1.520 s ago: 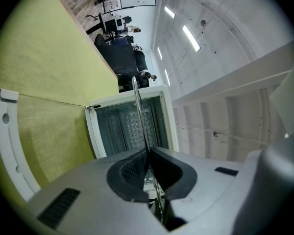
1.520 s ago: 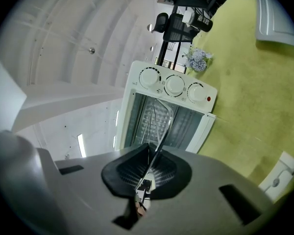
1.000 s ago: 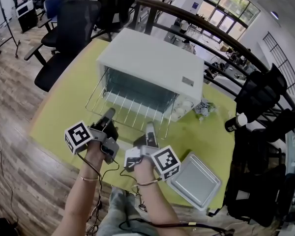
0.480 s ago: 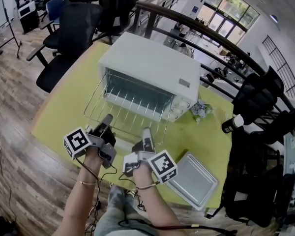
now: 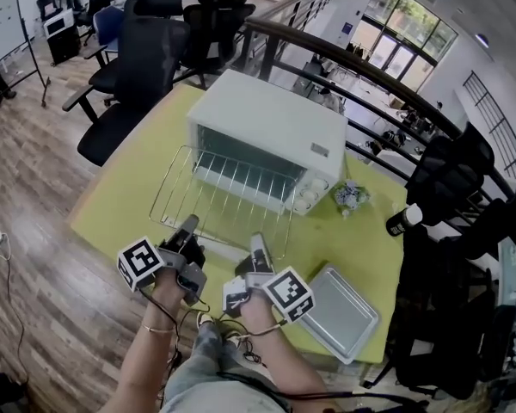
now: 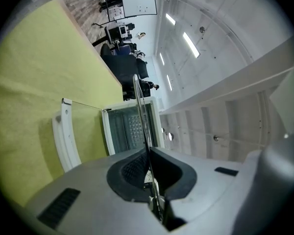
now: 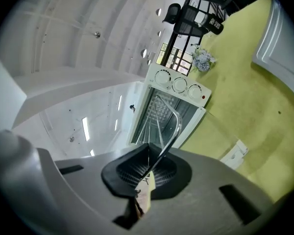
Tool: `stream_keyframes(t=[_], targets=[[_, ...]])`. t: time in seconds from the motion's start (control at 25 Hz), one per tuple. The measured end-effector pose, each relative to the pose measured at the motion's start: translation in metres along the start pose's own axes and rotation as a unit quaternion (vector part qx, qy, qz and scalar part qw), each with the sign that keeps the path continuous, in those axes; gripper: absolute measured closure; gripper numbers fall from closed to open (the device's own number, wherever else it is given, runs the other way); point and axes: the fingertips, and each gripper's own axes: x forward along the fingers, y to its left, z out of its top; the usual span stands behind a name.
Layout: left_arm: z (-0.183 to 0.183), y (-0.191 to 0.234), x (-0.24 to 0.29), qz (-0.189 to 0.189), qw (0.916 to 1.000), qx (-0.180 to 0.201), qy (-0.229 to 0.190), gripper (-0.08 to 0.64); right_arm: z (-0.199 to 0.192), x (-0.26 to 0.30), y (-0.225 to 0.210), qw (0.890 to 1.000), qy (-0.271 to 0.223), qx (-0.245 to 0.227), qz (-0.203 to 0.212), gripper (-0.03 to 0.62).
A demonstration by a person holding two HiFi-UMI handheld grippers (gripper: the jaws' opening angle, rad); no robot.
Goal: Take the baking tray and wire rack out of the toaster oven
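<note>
The white toaster oven (image 5: 271, 132) stands open on the yellow-green table (image 5: 120, 196). The wire rack (image 5: 228, 198) is drawn out level over the lowered door, its far edge at the oven's mouth. My left gripper (image 5: 187, 229) is shut on the rack's near left edge and my right gripper (image 5: 258, 248) on its near right edge. In the left gripper view the pads of the left gripper (image 6: 149, 165) pinch a thin wire of the rack (image 6: 138, 106). In the right gripper view the right gripper (image 7: 149, 166) clamps the rack's bent frame wire (image 7: 172, 124). The grey baking tray (image 5: 340, 312) lies on the table at the right.
The oven door's white handle (image 6: 63, 141) lies below the rack. A black bottle (image 5: 404, 219) and a small crumpled bunch (image 5: 350, 196) sit right of the oven. Office chairs (image 5: 146, 50) stand behind the table; a dark railing (image 5: 361, 71) runs behind the oven.
Both grippers have drawn back toward the person and risen a little, pulling the wire rack further out of the oven. The baking tray has stayed where it was.
</note>
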Motion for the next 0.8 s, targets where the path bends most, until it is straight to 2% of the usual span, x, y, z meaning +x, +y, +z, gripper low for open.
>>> stream_keyframes(t=[0.16,0.32,0.44,0.64,0.8], targets=[[-0.006,-0.012,-0.013,0.003,1.0000,-0.003,-0.008,0.554,0.003,-0.013,0.011,1.000,0.012,-0.001,0.003,0.597],[-0.016,-0.026,-0.022,-0.001,1.0000,-0.005,0.001,0.554,0.009,-0.027,0.023,0.999,0.013,-0.030,0.012,0.597],[-0.023,-0.038,-0.025,-0.003,0.9999,-0.006,0.010,0.554,0.015,-0.034,0.025,1.000,0.011,-0.020,0.012,0.595],[-0.034,-0.052,-0.016,-0.012,0.9997,-0.004,0.020,0.554,0.031,-0.044,0.032,0.999,-0.007,-0.033,0.018,0.591],[-0.045,-0.060,-0.007,-0.019,0.9992,0.004,0.036,0.554,0.044,-0.053,0.030,0.999,-0.019,-0.025,0.014,0.591]])
